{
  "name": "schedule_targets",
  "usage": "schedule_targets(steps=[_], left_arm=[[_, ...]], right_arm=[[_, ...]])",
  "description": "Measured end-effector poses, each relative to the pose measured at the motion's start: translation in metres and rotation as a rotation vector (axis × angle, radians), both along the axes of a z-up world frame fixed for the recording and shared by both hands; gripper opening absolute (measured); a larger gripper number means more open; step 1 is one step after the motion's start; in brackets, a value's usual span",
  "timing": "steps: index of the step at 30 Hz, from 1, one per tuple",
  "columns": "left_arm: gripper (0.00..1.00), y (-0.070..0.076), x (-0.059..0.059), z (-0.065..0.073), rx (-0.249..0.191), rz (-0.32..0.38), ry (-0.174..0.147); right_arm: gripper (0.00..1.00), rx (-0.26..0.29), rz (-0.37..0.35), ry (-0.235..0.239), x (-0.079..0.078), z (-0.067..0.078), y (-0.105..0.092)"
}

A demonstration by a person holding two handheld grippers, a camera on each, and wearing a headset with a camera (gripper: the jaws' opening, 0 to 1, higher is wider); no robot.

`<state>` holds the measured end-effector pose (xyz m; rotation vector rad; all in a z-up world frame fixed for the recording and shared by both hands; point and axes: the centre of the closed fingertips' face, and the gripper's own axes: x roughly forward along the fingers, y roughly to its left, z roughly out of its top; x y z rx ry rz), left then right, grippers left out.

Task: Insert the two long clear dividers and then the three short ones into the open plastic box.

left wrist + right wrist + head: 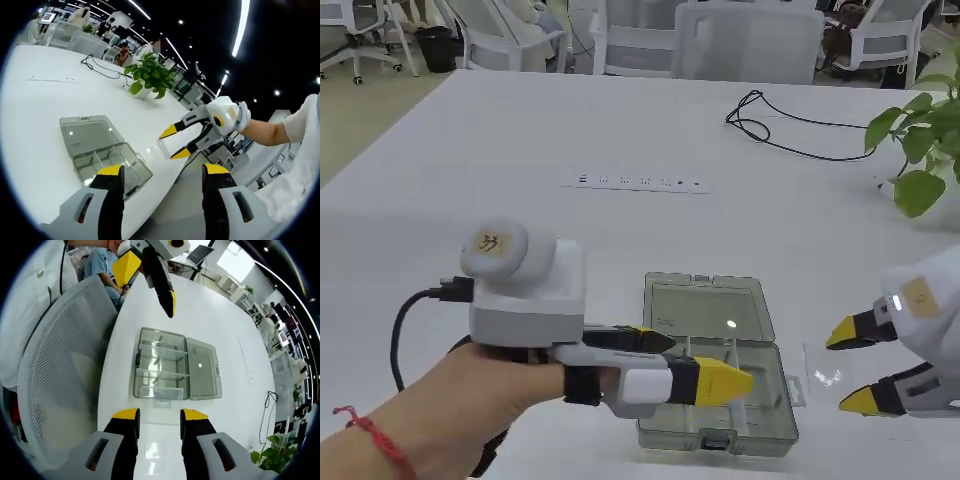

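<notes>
The clear plastic box (660,425) lies near the table's front edge with its lid (705,310) folded back flat. Clear dividers stand inside it; how many, I cannot tell. One loose clear divider (160,392) lies flat on the table just beside the box's right end, also seen as the faint divider (825,375). My left gripper (713,362) hovers over the box, open and holding nothing. My right gripper (835,375) is open at the right, its tips on either side of the loose divider and above it, pointing at the box (160,365).
A potted plant (920,150) stands at the table's right edge, and a black cable (770,125) loops at the back. A flat white strip (638,183) lies mid-table. A mesh chair (60,365) is close to the front edge.
</notes>
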<state>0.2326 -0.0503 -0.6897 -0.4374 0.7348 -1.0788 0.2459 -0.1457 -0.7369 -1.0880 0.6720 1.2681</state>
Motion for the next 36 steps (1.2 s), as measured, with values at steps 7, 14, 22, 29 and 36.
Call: schedule_targets(steps=[7, 14, 22, 29, 36], left_arm=[[0.52, -0.014, -0.003, -0.004, -0.023, -0.012, 0.059], [0.41, -0.025, -0.006, -0.005, -0.056, -0.012, 0.121], [0.28, -0.035, -0.009, -0.004, -0.104, -0.005, 0.188], [0.15, -0.041, -0.015, -0.003, -0.131, -0.022, 0.217], [0.08, -0.047, -0.021, -0.001, -0.148, -0.037, 0.238]], right_arm=[[0.33, 0.021, 0.003, -0.025, -0.007, 0.017, 0.015], [0.33, 0.046, 0.009, -0.029, -0.017, 0.031, 0.031], [0.33, 0.067, 0.017, -0.035, -0.024, 0.042, 0.044], [0.33, 0.068, 0.025, -0.038, -0.029, 0.044, 0.047], [0.33, 0.073, 0.021, -0.034, -0.032, 0.047, 0.049]])
